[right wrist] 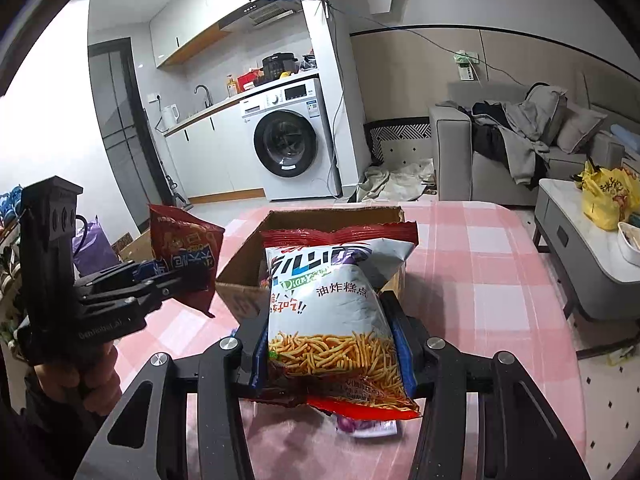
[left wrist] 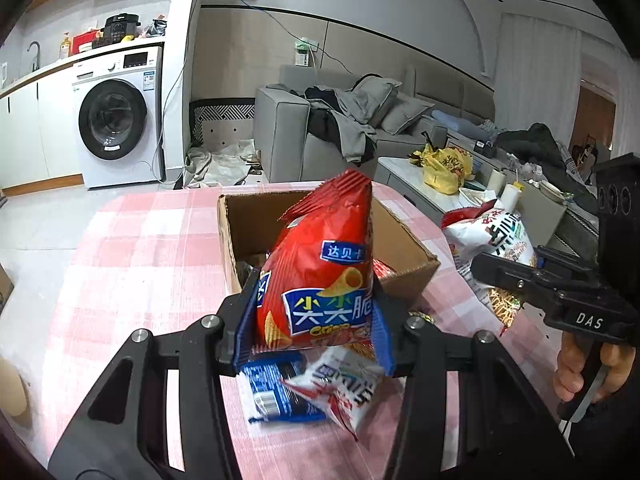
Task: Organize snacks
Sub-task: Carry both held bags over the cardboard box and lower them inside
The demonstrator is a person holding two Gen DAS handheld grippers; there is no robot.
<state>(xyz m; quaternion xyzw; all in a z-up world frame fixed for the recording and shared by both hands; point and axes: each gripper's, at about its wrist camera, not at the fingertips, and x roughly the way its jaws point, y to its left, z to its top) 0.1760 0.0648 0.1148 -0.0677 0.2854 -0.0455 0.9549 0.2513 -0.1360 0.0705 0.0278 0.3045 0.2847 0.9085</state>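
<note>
My left gripper (left wrist: 316, 316) is shut on a red crisp bag (left wrist: 324, 264), held upright above the table in front of an open cardboard box (left wrist: 404, 236). That same red crisp bag (right wrist: 186, 256) and the left gripper (right wrist: 176, 276) show at the left of the right wrist view. My right gripper (right wrist: 332, 340) is shut on a white and red bag of fried sticks (right wrist: 332, 312), lifted just in front of the cardboard box (right wrist: 240, 272). The fried-stick bag (left wrist: 492, 248) and right gripper (left wrist: 504, 276) appear at the right of the left wrist view. A blue packet (left wrist: 276, 392) and a white packet (left wrist: 344, 388) lie below.
The box stands on a pink checked tablecloth (left wrist: 140, 248) and holds some packets. A low table with a yellow bag (left wrist: 444, 168) stands to the right, with a grey sofa (left wrist: 320, 120) behind. A washing machine (right wrist: 292, 140) is at the back. A person's hand (left wrist: 588, 372) grips the right tool's handle.
</note>
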